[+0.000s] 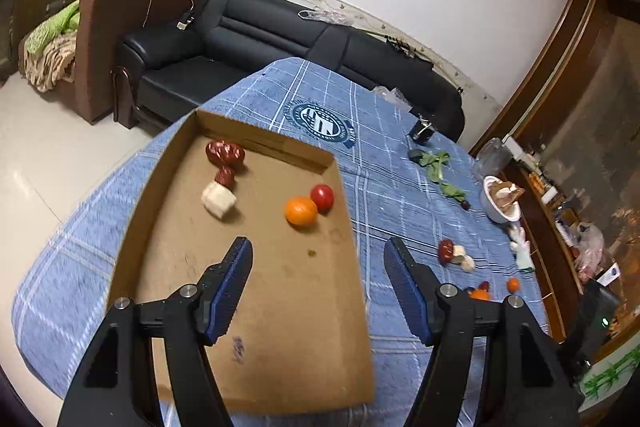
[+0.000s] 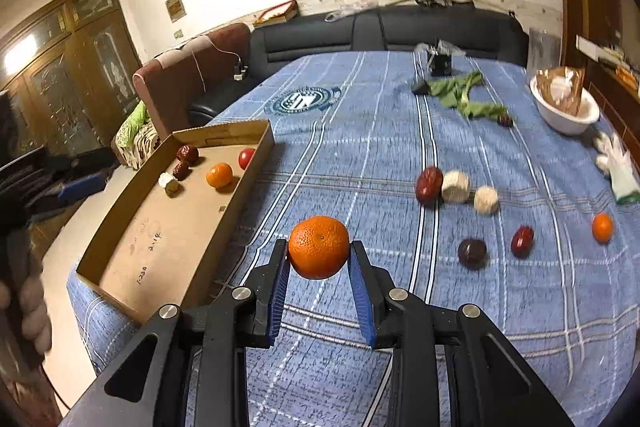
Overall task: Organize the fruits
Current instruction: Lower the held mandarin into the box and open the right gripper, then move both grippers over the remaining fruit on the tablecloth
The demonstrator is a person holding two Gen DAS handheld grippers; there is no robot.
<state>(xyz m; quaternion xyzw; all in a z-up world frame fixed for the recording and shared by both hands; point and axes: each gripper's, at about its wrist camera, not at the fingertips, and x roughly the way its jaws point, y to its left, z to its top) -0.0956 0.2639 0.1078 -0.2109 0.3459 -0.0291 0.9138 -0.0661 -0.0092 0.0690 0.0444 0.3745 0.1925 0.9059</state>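
A shallow cardboard box (image 1: 280, 367) (image 2: 256, 143) lies on the blue checked cloth. In it are red dates (image 1: 225, 151), a white chunk (image 1: 218, 201), a small orange (image 1: 301, 211) (image 2: 219, 175) and a red cherry tomato (image 1: 322, 197) (image 2: 246, 157). My left gripper (image 1: 318, 255) is open and empty above the box. My right gripper (image 2: 319, 254) is shut on a mandarin orange (image 2: 319, 247), held above the cloth right of the box. Loose on the cloth are a red date (image 2: 429, 183), two white chunks (image 2: 455, 185), a dark plum (image 2: 472, 251), another date (image 2: 522, 241) and a small orange (image 2: 602, 227).
A white bowl (image 2: 566, 115) with a bag stands at the far right, with a white glove (image 2: 618, 163) near it. Green leaves (image 2: 464, 93) and a small black object (image 2: 440, 63) lie at the back. A black sofa (image 1: 240, 39) stands beyond the table.
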